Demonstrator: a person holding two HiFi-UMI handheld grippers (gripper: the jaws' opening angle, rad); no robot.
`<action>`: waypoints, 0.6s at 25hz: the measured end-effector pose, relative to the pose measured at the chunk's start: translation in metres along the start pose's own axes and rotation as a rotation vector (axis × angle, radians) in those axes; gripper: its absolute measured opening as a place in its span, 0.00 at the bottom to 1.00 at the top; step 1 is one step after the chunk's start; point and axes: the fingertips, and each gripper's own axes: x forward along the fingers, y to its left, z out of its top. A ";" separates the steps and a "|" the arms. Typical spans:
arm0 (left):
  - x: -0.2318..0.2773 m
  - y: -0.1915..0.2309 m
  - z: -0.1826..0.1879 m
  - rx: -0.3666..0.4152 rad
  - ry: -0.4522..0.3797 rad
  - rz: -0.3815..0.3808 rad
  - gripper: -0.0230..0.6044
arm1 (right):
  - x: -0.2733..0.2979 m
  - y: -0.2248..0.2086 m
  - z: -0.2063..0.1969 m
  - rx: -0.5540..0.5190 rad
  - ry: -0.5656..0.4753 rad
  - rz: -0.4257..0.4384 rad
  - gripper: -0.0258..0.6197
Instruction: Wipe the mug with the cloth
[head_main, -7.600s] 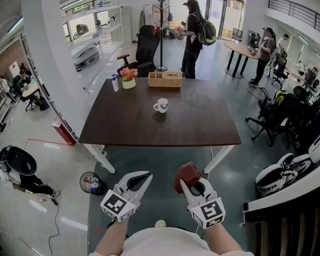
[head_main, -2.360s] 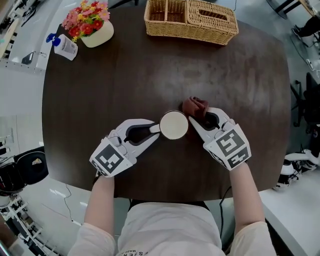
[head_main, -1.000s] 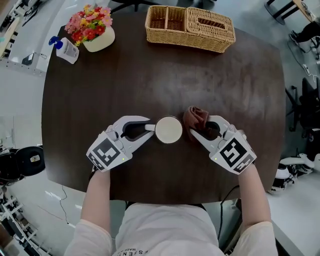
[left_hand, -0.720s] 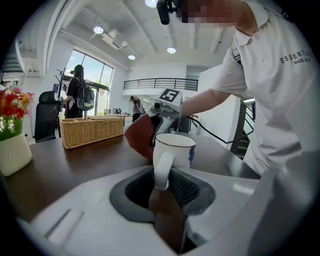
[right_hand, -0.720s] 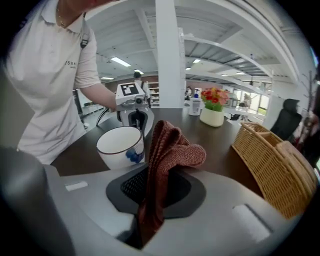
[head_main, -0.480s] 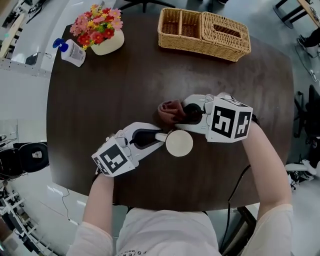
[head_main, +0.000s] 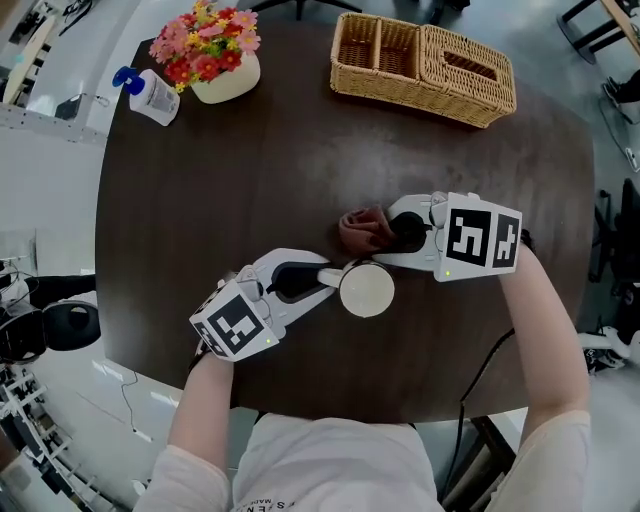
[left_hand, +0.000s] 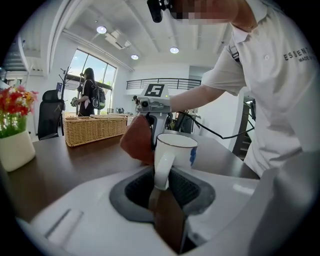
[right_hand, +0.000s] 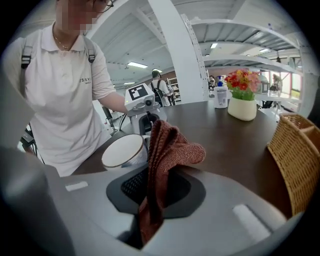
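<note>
Mug (head_main: 366, 289), white with a thin dark rim line, stood upright over the near middle of the dark worktop (head_main: 250, 170), its mouth open to the head view. The left gripper (head_main: 327, 277) reached in from the person's left, and its fingers were clenched on the mug's handle (left_hand: 162, 170), which ran down into the narrow gap between them in the left gripper view. The right gripper (head_main: 388, 236) came in from the right on the far side of the mug, lying sideways with its marker cube turned up. Its fingers were clamped on the reddish-brown knitted cloth (head_main: 362, 228), whose bunched free end stood out beyond the fingertips. That bunched end lay at the mug's far outer wall, just beside the rim; whether it actually pressed on the wall could not be told. At the worktop's far edge stood a wicker basket (head_main: 425, 68), a white pot of red and pink flowers (head_main: 215, 60) and a small pump bottle (head_main: 150, 95), all well apart from the mug.
</note>
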 end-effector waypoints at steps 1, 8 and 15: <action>-0.001 0.000 -0.001 -0.003 0.001 0.004 0.17 | -0.003 0.004 -0.005 0.007 0.007 -0.002 0.16; -0.001 -0.001 -0.001 -0.036 -0.003 0.048 0.17 | -0.015 0.032 -0.031 0.064 0.001 -0.070 0.16; -0.002 -0.011 -0.006 -0.035 0.023 0.079 0.17 | -0.011 0.060 -0.055 0.161 -0.047 -0.192 0.16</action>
